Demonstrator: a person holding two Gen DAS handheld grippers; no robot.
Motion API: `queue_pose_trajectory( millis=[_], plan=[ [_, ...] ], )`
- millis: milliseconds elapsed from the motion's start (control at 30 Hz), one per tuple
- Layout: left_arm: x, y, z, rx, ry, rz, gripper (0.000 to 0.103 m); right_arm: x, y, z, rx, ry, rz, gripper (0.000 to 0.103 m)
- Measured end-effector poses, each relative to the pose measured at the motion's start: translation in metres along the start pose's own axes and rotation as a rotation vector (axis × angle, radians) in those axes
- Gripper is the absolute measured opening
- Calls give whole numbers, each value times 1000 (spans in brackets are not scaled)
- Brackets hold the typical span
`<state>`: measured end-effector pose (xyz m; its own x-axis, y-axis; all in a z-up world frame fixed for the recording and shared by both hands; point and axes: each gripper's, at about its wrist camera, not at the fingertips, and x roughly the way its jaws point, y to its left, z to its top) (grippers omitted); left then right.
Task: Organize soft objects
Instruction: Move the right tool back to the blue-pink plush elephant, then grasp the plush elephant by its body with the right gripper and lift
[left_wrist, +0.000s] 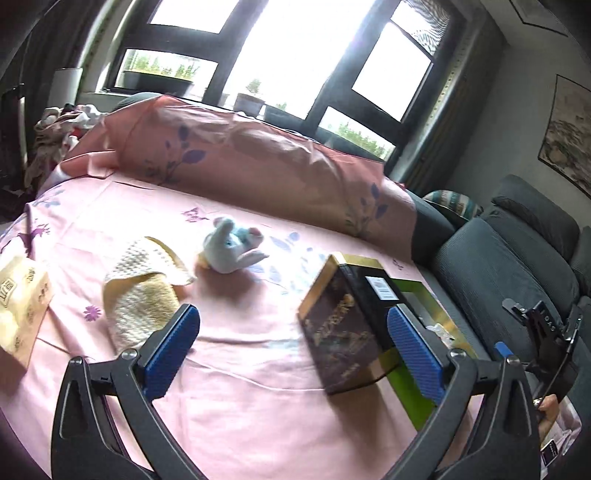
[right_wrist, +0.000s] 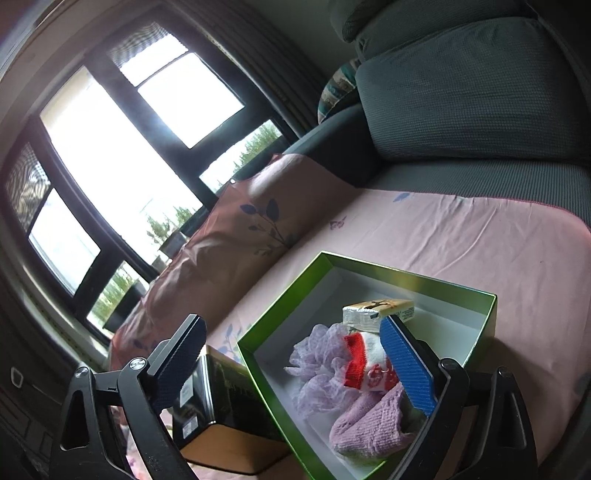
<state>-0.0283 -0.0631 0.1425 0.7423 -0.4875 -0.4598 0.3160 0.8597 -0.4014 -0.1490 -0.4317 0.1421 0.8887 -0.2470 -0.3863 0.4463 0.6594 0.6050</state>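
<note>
Bright window (left_wrist: 295, 55), grey sofa (left_wrist: 517, 266)

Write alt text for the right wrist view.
An open green box on a pink sheet holds a lilac mesh puff, a red-and-white sock, a pink knitted piece and a small packet. The right hand-held gripper hangs open above it, empty.
</note>
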Motion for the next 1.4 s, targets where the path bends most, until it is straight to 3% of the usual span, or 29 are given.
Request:
queue_pose_trajectory(
  millis=[100,333,600,767,867,933,1100,1233,1400],
  plan=[
    [-3,23,-9,17,-5,78,101,4,14,-4,-77,17,-30,96],
    [-4,50,-13,27,1,95,101,9,41,-21,-180,41,-109,96],
    [-10,66,-6,21,42,101,101,0,97,-49,-371,12,-121,96],
    [-13,82,-2,-5,63,106,100,-5,129,-65,-409,42,-27,96],
    [-12,90,0,7,74,157,100,5,157,-77,-462,93,-15,96],
    [-7,98,1,-13,93,177,100,20,179,-85,-475,135,-1,96],
    [8,121,0,-85,184,236,100,91,238,-113,-519,349,69,96],
    [8,133,0,-71,163,371,100,154,269,-146,-533,431,46,96],
    [12,152,0,-137,209,366,100,227,281,-180,-515,499,-56,96]
  ],
)
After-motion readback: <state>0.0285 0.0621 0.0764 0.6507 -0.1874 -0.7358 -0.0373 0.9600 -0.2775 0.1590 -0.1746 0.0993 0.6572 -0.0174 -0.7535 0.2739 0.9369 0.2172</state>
